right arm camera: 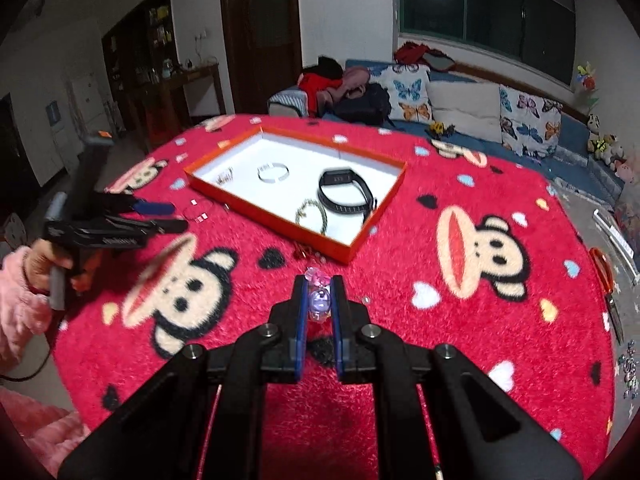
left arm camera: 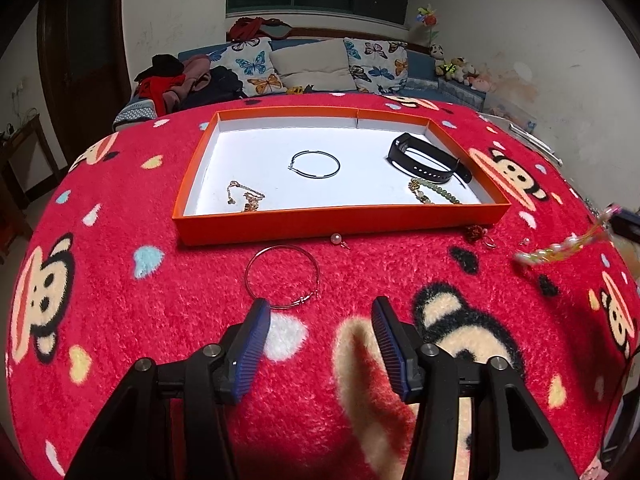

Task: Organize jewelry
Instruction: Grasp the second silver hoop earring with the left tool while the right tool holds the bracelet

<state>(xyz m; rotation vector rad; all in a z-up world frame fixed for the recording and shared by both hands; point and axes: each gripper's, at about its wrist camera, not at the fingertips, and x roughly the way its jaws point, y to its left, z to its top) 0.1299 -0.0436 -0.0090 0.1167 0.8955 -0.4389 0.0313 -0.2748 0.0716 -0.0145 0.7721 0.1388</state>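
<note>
Your right gripper [right arm camera: 319,282] has its fingers clamped on a beaded bracelet [right arm camera: 319,300], which hangs clear of the worktop [right arm camera: 460,320]. The orange tray [right arm camera: 296,220] lies ahead and slightly left of those fingers. Your left gripper [left arm camera: 320,312] stands apart and empty, with the thin bangle [left arm camera: 282,276] just beyond its fingertips, short of the tray.

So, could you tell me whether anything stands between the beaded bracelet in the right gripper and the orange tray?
Only small pieces: a few loose trinkets lie on the blanket at the orange tray's near corner, below the lifted beaded bracelet clamped in the right gripper.
</note>
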